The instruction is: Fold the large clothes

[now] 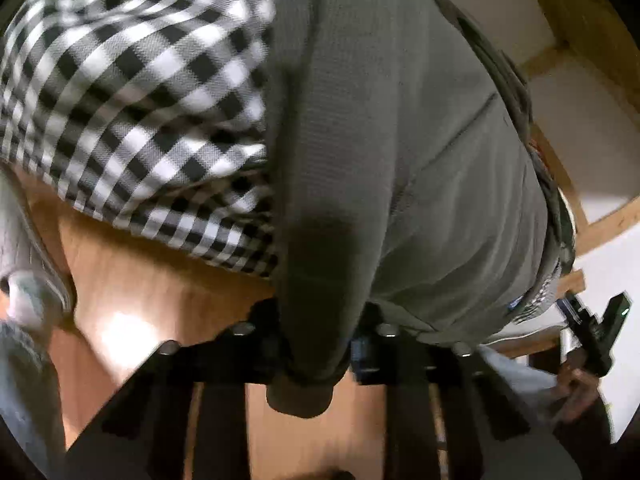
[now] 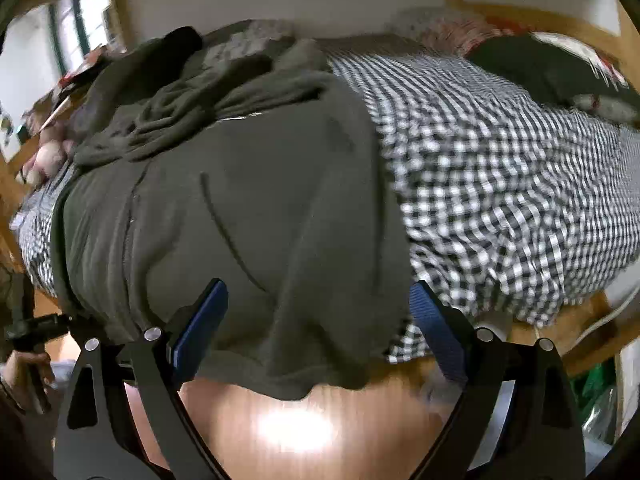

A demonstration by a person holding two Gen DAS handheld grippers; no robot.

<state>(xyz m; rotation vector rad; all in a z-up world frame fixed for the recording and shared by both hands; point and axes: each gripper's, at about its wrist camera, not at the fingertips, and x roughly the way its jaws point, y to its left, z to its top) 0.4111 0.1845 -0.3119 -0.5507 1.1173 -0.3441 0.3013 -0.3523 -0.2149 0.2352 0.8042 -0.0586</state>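
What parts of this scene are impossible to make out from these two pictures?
- Left wrist view: the left gripper fingertips, buried in the grey garment.
- Right wrist view: the garment's far end, bunched up and blurred.
- Right wrist view: the things behind the checked sheet, blurred and cut by the edge.

Dark grey garment (image 2: 248,208) spread on checkered bedding (image 2: 500,168), hem overhanging bed edge.

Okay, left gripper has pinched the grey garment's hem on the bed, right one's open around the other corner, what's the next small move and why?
Probably close the right gripper on the hem of the grey garment. Its blue pads stand wide apart with the hem's edge hanging between them, not pressed, while the left gripper is already shut on a bunched fold of the same cloth. With both corners gripped, the garment could be lifted off the checkered sheet evenly.
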